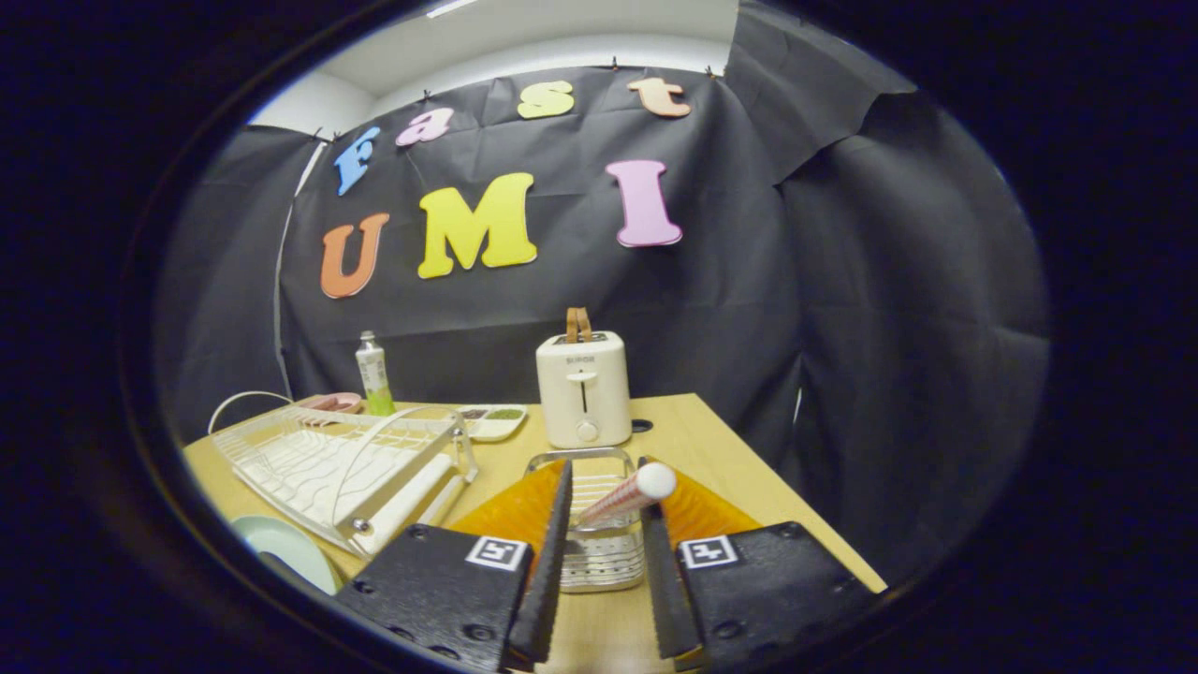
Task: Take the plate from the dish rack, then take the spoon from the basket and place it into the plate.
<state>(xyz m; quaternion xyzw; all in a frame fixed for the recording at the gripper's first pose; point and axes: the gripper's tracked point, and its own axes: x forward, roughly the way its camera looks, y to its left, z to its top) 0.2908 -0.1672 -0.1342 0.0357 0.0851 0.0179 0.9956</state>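
Note:
A small metal basket (599, 552) stands on the wooden table (721, 459), just ahead of and partly between my fingers. A spoon (625, 496) leans up out of it, its pink-striped handle ending in a white round knob. The handle crosses the gap between my fingertips, and the knob rests near the right finger. My gripper (606, 487) is open, its gap wider than the handle. A pale green plate (281, 548) lies flat on the table left of my left finger. Beyond the plate stands the white dish rack (337, 463).
A cream toaster (583, 388) stands beyond the basket at the back of the table. A green-and-white bottle (374, 374), a pink dish (332, 402) and a small divided tray (496, 419) sit behind the rack. The table's right edge runs close by the right finger.

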